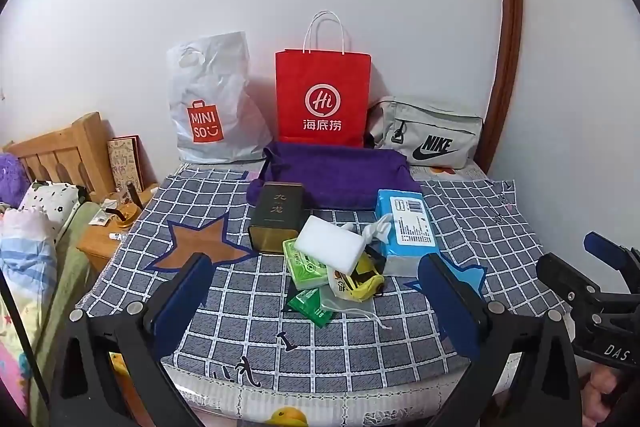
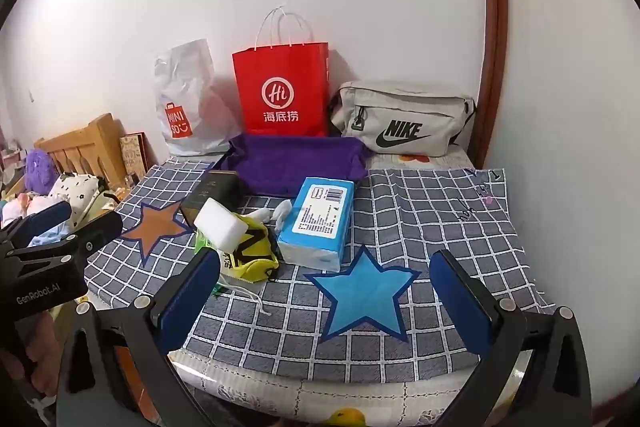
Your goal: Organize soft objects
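While both sets of tongs hang above the near edge of a checked cloth (image 1: pixel 460 227), the soft objects lie in a small heap just ahead of them: a white sponge block (image 1: pixel 330 245) rests on green packets (image 1: pixel 304 267) and a yellow pouch (image 1: pixel 360 281), with a blue tissue pack (image 1: pixel 406 227) touching the heap on its right side. The left gripper (image 1: pixel 316 291) stands with jaws spread wide and holds nothing; the heap sits straight ahead, between its fingers. The right gripper (image 2: pixel 324 291), equally wide and empty, frames a blue star (image 2: pixel 366 295), with the heap off toward its left finger. Beyond the heap lie a dark tin (image 1: pixel 276 217) and a purple cloth tray (image 1: pixel 340 175). Farthest away, against the wall, stand a white plastic bag (image 1: pixel 212 103), a red paper bag (image 1: pixel 322 99) and a grey waist bag (image 1: pixel 430 133).
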Tool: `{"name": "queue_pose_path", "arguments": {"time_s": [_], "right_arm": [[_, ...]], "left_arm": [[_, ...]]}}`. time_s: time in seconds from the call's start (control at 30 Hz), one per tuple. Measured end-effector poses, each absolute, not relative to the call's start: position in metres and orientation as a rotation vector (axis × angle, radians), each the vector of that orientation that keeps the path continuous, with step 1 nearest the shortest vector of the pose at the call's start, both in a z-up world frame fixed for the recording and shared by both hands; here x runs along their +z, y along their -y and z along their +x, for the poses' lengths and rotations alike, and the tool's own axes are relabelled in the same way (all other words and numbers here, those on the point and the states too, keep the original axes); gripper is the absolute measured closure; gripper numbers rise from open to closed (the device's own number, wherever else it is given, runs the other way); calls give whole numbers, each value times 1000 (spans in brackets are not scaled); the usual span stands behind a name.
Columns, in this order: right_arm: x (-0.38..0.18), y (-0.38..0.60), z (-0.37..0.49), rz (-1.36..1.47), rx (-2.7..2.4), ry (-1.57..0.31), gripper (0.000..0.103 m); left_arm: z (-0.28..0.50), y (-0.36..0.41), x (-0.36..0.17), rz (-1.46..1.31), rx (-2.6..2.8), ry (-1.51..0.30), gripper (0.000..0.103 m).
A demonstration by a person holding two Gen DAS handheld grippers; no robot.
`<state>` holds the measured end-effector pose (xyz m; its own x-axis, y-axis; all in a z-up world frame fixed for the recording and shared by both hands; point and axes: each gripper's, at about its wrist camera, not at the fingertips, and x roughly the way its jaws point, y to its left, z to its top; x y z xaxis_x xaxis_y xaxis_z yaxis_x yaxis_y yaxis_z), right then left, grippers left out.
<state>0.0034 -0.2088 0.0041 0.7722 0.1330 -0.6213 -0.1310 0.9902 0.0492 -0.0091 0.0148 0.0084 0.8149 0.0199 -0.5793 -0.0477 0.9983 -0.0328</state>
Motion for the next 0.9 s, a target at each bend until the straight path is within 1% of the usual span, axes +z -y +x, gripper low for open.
{"name": "queue_pose_path", "arguments": {"time_s": [0.9], "right_arm": [[2,207,1,15,159,-668,0]], "left_arm": [[-15,-13,4,-43,38,-615,0]]}}
